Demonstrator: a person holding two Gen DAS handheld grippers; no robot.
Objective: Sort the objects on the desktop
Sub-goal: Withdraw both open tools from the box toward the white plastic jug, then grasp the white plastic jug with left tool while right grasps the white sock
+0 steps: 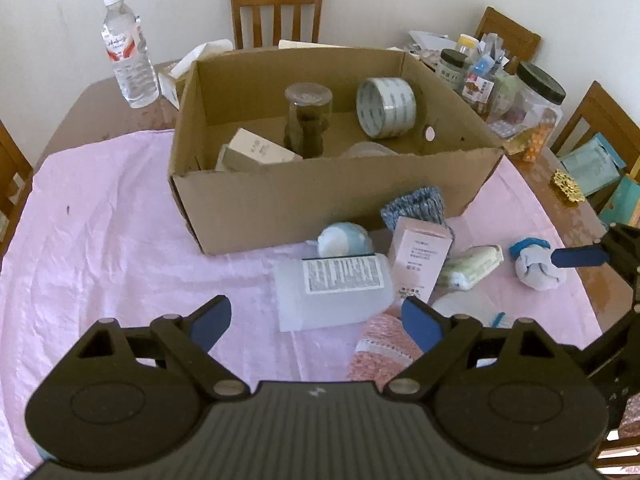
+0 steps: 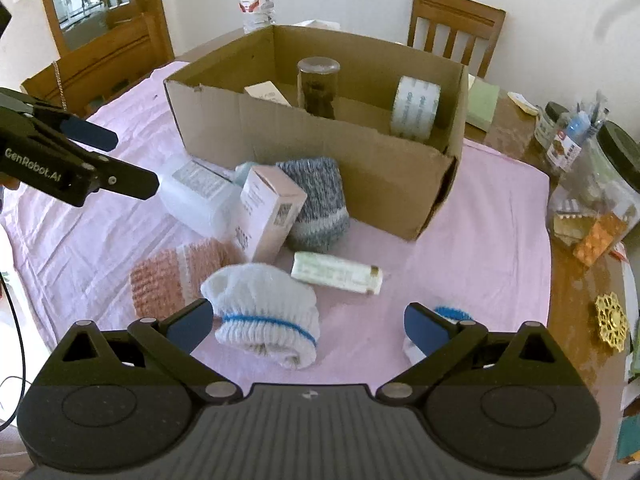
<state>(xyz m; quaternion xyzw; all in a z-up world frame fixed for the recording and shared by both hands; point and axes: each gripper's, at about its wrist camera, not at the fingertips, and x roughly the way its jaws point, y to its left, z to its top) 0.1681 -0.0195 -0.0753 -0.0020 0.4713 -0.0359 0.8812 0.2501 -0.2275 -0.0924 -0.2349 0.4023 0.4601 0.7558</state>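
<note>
My left gripper [image 1: 316, 320] is open and points down at a clear plastic bottle [image 1: 332, 292] lying on its side; the bottle's near end lies between the fingers, untouched. Beside the bottle stand a pink carton [image 1: 420, 256] and a grey-blue sock [image 1: 416, 204], and a pink knitted sock [image 1: 380, 344] lies nearer. My right gripper [image 2: 308, 326] is also open, with a white sock with a blue stripe [image 2: 264, 316] between its fingers, close to the left one. A second white-and-blue sock [image 2: 452, 314] peeks from behind the right finger. A green tube [image 2: 336, 272] lies further on.
An open cardboard box [image 1: 320, 200] on the pink cloth [image 1: 100, 240] holds a tape roll [image 1: 386, 106], a dark jar [image 1: 308, 120] and a small white carton [image 1: 256, 152]. A water bottle [image 1: 128, 56] stands behind it. Jars [image 1: 536, 96] crowd the back right, and chairs ring the table.
</note>
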